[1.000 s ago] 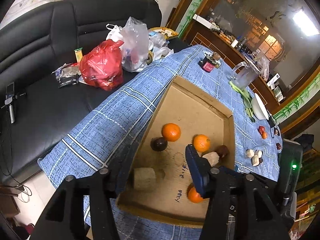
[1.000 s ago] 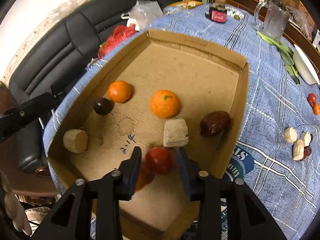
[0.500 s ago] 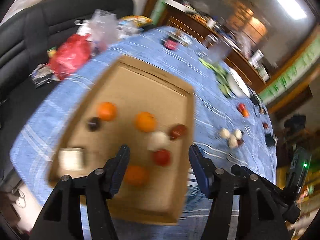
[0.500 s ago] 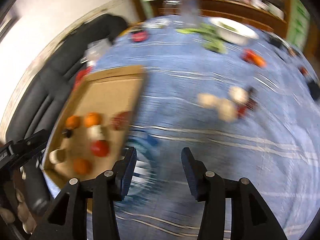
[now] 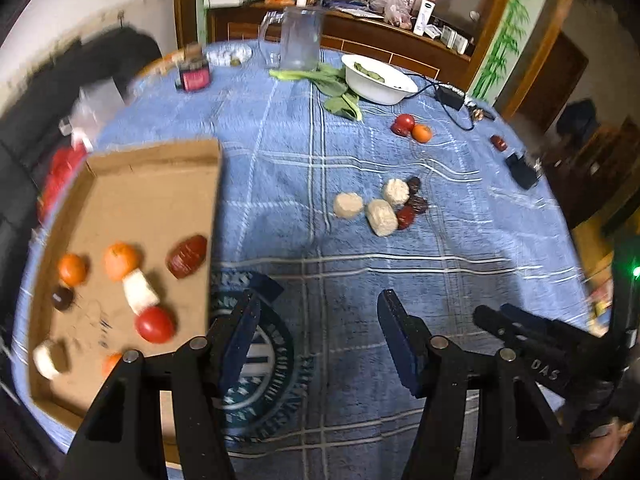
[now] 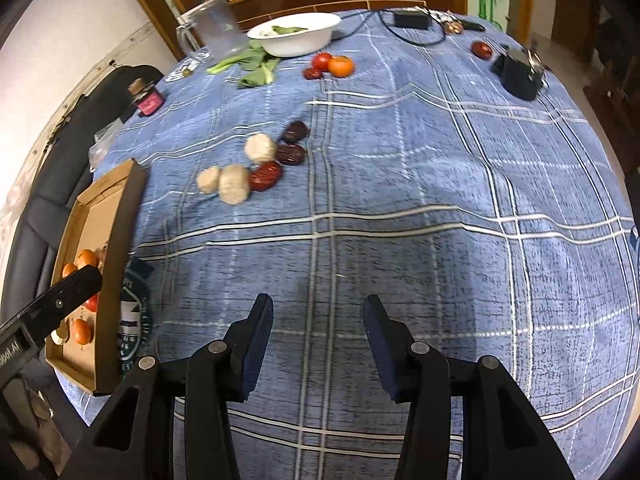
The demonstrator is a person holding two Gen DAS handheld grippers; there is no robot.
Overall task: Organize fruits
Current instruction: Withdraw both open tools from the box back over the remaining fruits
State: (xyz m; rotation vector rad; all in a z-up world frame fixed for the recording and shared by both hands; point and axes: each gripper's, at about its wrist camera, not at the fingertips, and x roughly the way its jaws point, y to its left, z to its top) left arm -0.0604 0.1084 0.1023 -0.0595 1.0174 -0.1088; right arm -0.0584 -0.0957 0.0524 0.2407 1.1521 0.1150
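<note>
A shallow cardboard box [image 5: 152, 184] lies at the left on the blue checked tablecloth. It holds oranges [image 5: 120, 261], a red tomato [image 5: 154, 324], a dark red date [image 5: 187, 256], a dark fruit [image 5: 62, 298] and pale chunks [image 5: 140, 292]. On the cloth lie pale chunks [image 5: 382, 216] [image 6: 234, 184] with red dates [image 6: 265, 176], and farther back a tomato [image 5: 403, 124] [image 6: 322, 61] and an orange [image 5: 422, 133] [image 6: 341, 66]. My left gripper [image 5: 316, 328] is open and empty above the cloth beside the box. My right gripper [image 6: 318, 332] is open and empty over bare cloth.
At the back stand a white bowl [image 5: 378, 80] with greens [image 5: 334, 88], a glass jug [image 5: 300, 42], a red jar [image 5: 194, 76] and black devices [image 6: 520, 68] with a cable. A black sofa [image 6: 48, 184] lies beyond the table's left edge.
My right gripper let go of the red tomato in the box and swung right over the cloth. My left gripper also swung right, away from the box.
</note>
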